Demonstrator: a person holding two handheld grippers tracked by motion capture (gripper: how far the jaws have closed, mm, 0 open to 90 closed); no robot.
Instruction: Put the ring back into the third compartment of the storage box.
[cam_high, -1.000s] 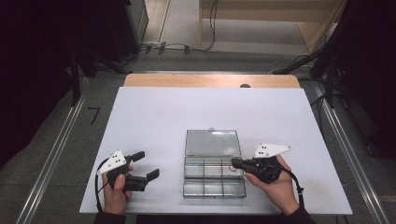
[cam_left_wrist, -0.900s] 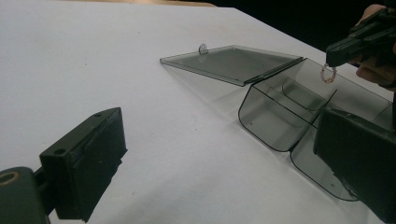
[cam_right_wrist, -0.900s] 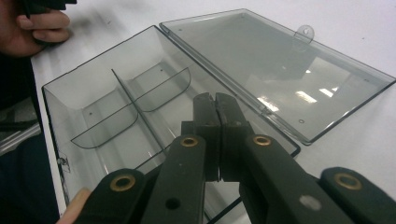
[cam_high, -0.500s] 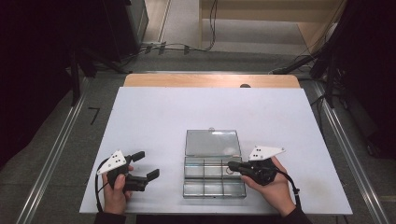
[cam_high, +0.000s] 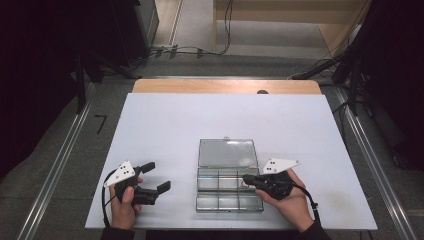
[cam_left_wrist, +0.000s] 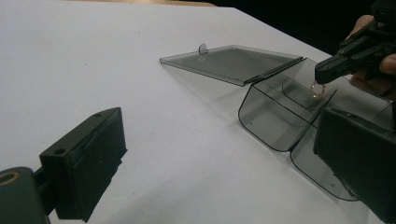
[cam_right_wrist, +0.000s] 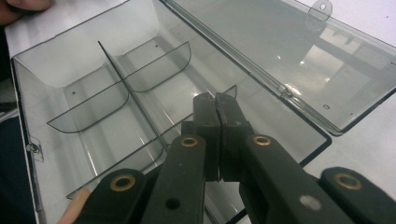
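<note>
Right gripper view has the right hand-held gripper (cam_right_wrist: 217, 105) with its jaws pressed together, tips hanging over the right-hand end of the clear compartment box (cam_right_wrist: 60, 70). From the left gripper view there's a tiny glinting thing (cam_left_wrist: 318, 89) right at those tips, maybe a small ring, too small to call, so I can't say for sure it's pinched. The box sits near the front middle of the worktop (cam_high: 165, 120) with its lid (cam_high: 227, 152) folded flat on the far side. If it's a drop-in, I'd lower the tips well inside the compartment walls before letting go, so a light little piece doesn't bounce over a divider (cam_right_wrist: 135, 98). Keep the wrist steady and don't lean on the box edge; it looks light and nothing is bracing it. The left hand-held gripper (cam_high: 152, 176) sits off to the left with jaws apart, holding nothing, well clear of the box; it could steady the left wall
</note>
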